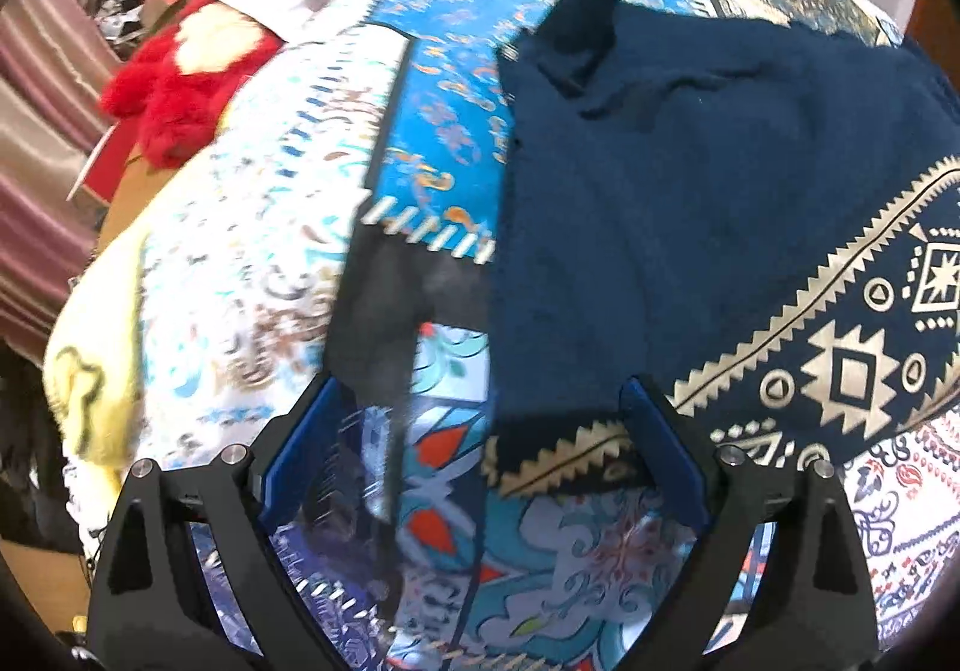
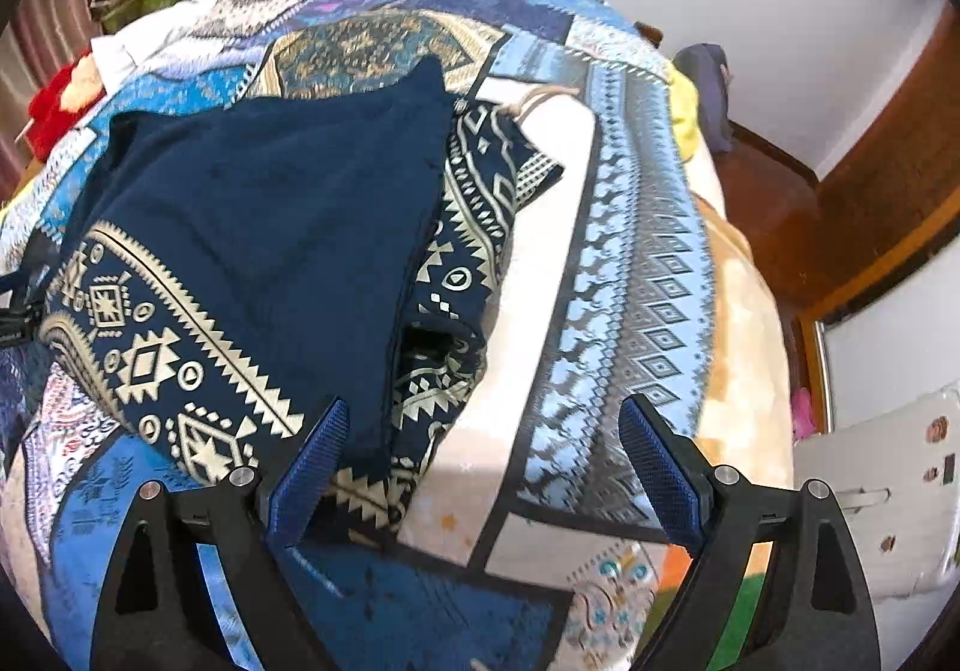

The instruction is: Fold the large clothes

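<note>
While the left wrist view takes in a red plush toy (image 1: 174,89) and striped curtain (image 1: 42,89) past the bedspread (image 1: 252,251), only the right wrist view shows the wooden bed frame (image 2: 870,203) and the garment's folded edge. Navy garment (image 2: 270,227) with cream geometric print lies folded on the patchwork bedspread. Left gripper (image 1: 480,431) stands with its jaws wide apart, a printed corner of the garment lying between them, not pinched. Right gripper (image 2: 483,449) is spread wide too, its left finger (image 2: 306,467) just beside the garment's edge, gripping nothing.

A patchwork-covered bed (image 2: 630,263) carries a folded navy garment (image 2: 270,227).
</note>
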